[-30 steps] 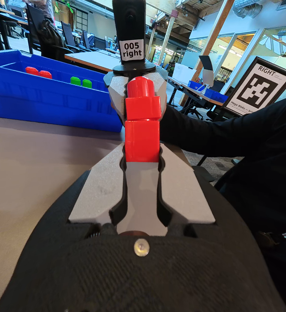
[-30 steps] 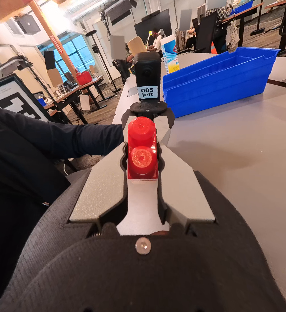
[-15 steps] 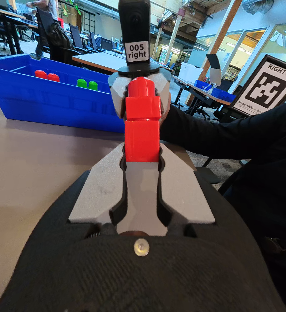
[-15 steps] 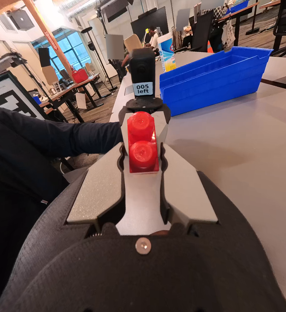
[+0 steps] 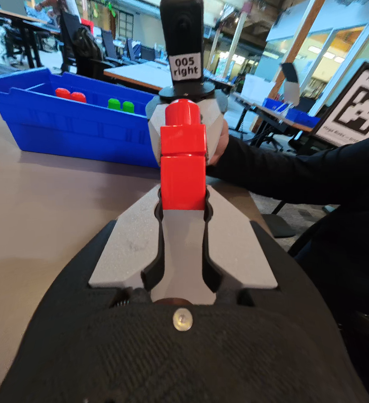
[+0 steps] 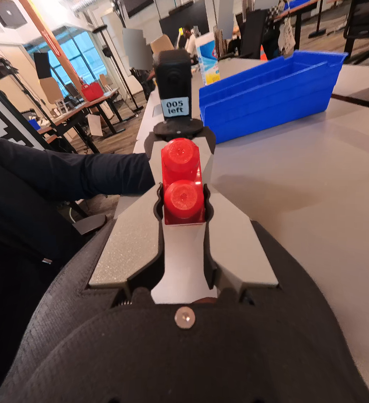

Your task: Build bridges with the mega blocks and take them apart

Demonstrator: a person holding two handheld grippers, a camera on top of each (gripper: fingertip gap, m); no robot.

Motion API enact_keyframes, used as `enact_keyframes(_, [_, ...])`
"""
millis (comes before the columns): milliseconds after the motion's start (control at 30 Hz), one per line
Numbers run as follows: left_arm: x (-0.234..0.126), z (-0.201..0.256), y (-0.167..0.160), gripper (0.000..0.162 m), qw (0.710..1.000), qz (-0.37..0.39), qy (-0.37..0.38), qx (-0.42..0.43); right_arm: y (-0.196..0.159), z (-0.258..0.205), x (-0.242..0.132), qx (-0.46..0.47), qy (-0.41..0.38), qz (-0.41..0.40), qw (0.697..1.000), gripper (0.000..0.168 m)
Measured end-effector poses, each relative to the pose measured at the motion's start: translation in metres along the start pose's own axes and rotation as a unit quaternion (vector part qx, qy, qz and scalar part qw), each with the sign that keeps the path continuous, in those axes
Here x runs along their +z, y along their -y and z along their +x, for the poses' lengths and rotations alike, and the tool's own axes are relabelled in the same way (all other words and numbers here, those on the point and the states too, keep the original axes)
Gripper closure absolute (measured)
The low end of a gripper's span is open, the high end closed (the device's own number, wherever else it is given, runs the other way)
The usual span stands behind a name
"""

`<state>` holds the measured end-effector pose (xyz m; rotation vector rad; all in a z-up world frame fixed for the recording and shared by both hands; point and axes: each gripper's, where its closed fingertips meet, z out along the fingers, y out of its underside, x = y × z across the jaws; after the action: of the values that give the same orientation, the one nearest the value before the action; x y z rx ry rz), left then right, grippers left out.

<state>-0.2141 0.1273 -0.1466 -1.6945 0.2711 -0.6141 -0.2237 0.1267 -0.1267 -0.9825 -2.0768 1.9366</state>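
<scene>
In the left wrist view my left gripper (image 5: 183,196) is shut on a red block (image 5: 183,185). A second red block (image 5: 183,139) with a round stud sits on top of it, held by the right gripper (image 5: 184,130), which faces mine. In the right wrist view my right gripper (image 6: 183,196) is shut on the near end of a red two-stud block (image 6: 182,174). The left gripper (image 6: 180,150) meets its far end. Both are held in the air above the grey table (image 5: 48,218). The joint between the blocks is hidden in the right wrist view.
A blue bin (image 5: 70,135) stands on the table and holds a red block (image 5: 70,97) and a green block (image 5: 121,105). The bin (image 6: 266,104) also shows in the right wrist view. Dark sleeves (image 5: 288,174) reach in. A framed marker sign (image 5: 358,109) stands at the table edge. The tips of both grippers are at nearly the same place.
Both grippers keep their grip on the red blocks. The pair has shifted and turned slightly, so the bin sits lower in the left view and the studs face the right camera more.
</scene>
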Motion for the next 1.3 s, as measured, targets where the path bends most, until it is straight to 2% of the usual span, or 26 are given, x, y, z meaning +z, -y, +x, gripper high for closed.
enact_keyframes(133, [0.001, -0.006, -0.005, 0.129, 0.998, -0.036, 0.043, 0.036, -0.005, 0.004, 0.0, 0.01, -0.003, -0.007, 1.0, 0.134])
enact_keyframes(267, [0.002, 0.02, -0.006, 0.129, 0.998, -0.027, -0.058, -0.017, -0.008, -0.019, 0.001, -0.039, 0.043, -0.041, 0.997, 0.135])
enact_keyframes(367, [0.004, 0.024, -0.007, 0.129, 0.994, -0.017, -0.09, -0.059, -0.009, -0.021, 0.001, -0.022, 0.056, -0.044, 0.997, 0.135])
enact_keyframes(467, [0.006, 0.019, -0.017, 0.13, 0.996, -0.047, -0.069, -0.04, -0.02, -0.016, 0.002, -0.019, 0.047, -0.065, 0.997, 0.135])
enact_keyframes(567, [0.017, 0.007, -0.036, 0.129, 0.994, -0.113, 0.003, 0.013, -0.02, -0.008, 0.005, -0.015, 0.025, -0.063, 0.998, 0.135])
enact_keyframes(633, [0.023, 0.011, -0.045, 0.129, 0.993, -0.121, -0.012, 0.0, -0.023, -0.011, 0.007, -0.03, 0.024, -0.076, 0.996, 0.135])
enact_keyframes(733, [0.021, 0.01, -0.038, 0.129, 0.995, -0.099, -0.023, -0.012, -0.018, -0.01, 0.006, -0.027, 0.021, -0.067, 0.997, 0.135])
enact_keyframes(967, [0.019, 0.001, -0.047, 0.129, 0.992, -0.127, 0.008, -0.004, -0.029, -0.002, 0.007, -0.03, 0.003, -0.097, 0.995, 0.135])
enact_keyframes(1167, [0.017, 0.015, -0.052, 0.13, 0.989, -0.142, -0.045, -0.016, -0.048, -0.01, 0.005, -0.048, 0.02, -0.149, 0.987, 0.135])
enact_keyframes(1300, [0.014, 0.015, -0.062, 0.129, 0.984, -0.173, -0.046, -0.013, -0.055, -0.009, 0.008, -0.046, 0.026, -0.166, 0.985, 0.135])
